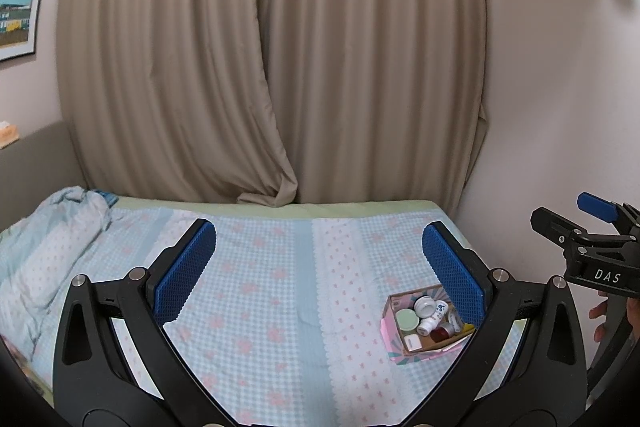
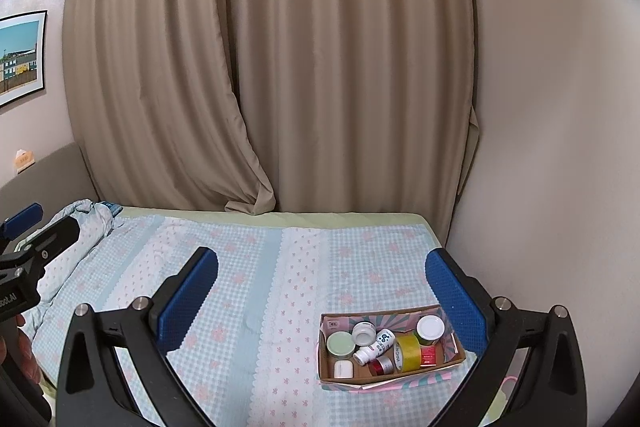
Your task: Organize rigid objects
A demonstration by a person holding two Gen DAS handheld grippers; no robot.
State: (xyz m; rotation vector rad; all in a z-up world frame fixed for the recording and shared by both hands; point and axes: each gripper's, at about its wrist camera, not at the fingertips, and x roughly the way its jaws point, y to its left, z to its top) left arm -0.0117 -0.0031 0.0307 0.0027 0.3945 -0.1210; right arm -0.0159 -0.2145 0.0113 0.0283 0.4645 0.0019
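Note:
A small cardboard box with pink patterned sides sits on the bed at the right, and it shows in the left wrist view too. It holds several small items: a white bottle, a green-lidded jar, a white-lidded jar, a yellow tape roll, a red tin and a white case. My left gripper is open and empty above the bed. My right gripper is open and empty above the bed, the box near its right finger.
The bed has a blue checked sheet. A crumpled quilt lies at the left. Beige curtains hang behind the bed. A wall borders the right side. A framed picture hangs at the left.

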